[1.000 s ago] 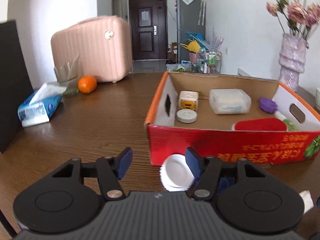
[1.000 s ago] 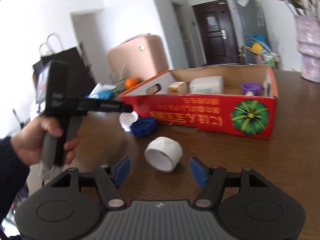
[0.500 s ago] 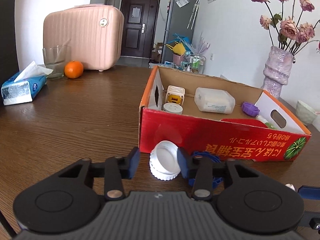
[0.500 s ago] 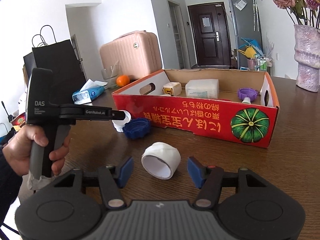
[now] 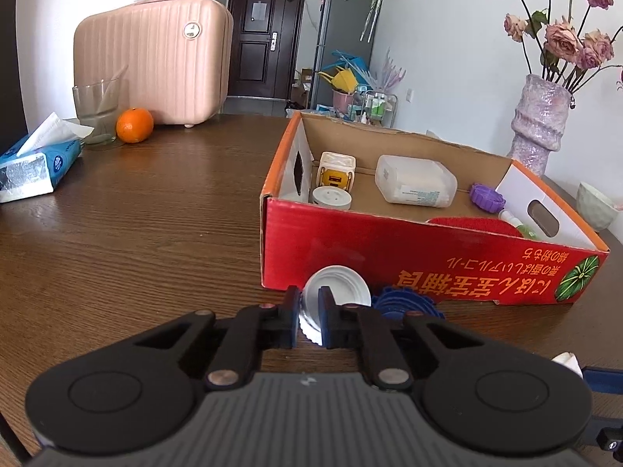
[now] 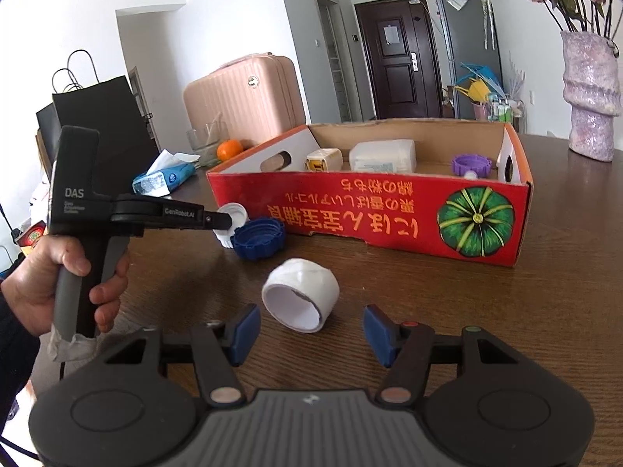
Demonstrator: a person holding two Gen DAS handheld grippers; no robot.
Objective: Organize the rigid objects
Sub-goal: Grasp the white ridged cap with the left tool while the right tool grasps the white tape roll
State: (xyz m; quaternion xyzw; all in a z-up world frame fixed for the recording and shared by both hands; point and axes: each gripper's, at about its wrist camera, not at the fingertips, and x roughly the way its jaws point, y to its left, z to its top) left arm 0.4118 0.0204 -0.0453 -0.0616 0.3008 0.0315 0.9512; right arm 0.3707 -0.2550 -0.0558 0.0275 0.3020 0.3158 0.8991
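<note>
My left gripper is shut on the rim of a white ribbed lid, right in front of the red cardboard box. A blue lid lies just right of it. In the right wrist view the left gripper pinches the white lid beside the blue lid. My right gripper is open, with a white tape roll on the table just beyond its fingertips. The box holds a white container, a purple lid and small white items.
A pink suitcase, a glass, an orange and a tissue pack stand at the far left of the wooden table. A purple vase with flowers and a white bowl stand behind the box on the right.
My left gripper moved up to the white lid and closed on its rim; it was open before. My right gripper stayed open near the tape roll.
</note>
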